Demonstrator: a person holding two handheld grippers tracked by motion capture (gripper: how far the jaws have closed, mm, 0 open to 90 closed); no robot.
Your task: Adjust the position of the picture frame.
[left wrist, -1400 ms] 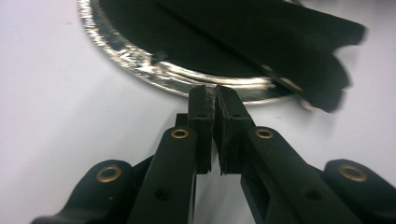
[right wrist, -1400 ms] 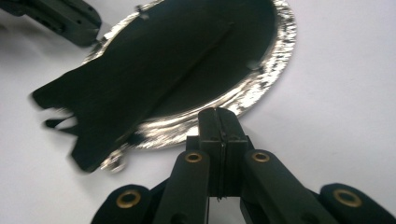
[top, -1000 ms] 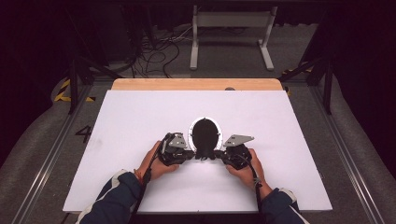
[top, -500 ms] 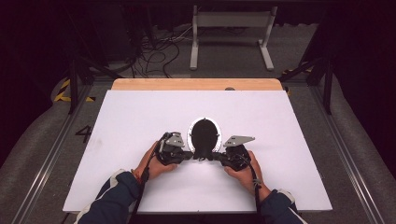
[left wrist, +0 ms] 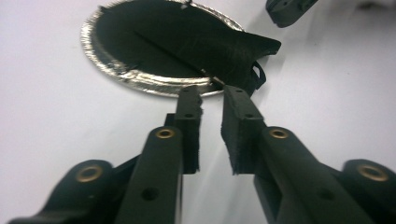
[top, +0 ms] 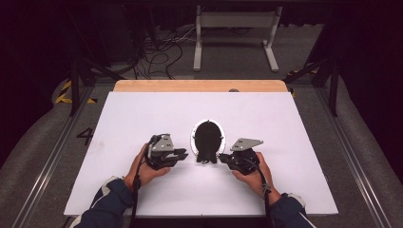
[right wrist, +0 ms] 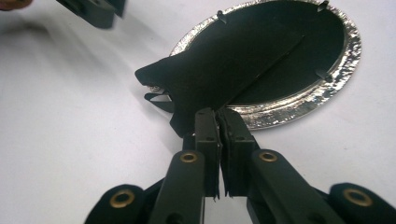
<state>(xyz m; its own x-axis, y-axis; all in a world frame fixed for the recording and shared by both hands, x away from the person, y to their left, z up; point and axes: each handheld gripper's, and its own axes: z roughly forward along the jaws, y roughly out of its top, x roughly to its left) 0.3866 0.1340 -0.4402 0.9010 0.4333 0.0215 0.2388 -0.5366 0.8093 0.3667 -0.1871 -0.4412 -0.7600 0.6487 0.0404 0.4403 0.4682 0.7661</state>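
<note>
Between both grippers lies the black flap (top: 207,140), right gripper (right wrist: 217,116) pinching it.

Black cloth piece (top: 207,137), matte, on a silver crinkled foil dish (right wrist: 343,70). Bench (top: 285,123) white, with a pale wood strip (top: 199,85) at its far edge. Fingers (left wrist: 189,116) black, brass-coloured rivets. Sleeves (top: 111,206) dark, possibly navy with white trim.

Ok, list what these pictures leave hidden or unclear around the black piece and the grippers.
- Right gripper: its closed jaws cover the black piece's edge.
- Foil plate, left gripper view: its middle lies under the piece.
- High view: left gripper too small to judge its gap.
</note>
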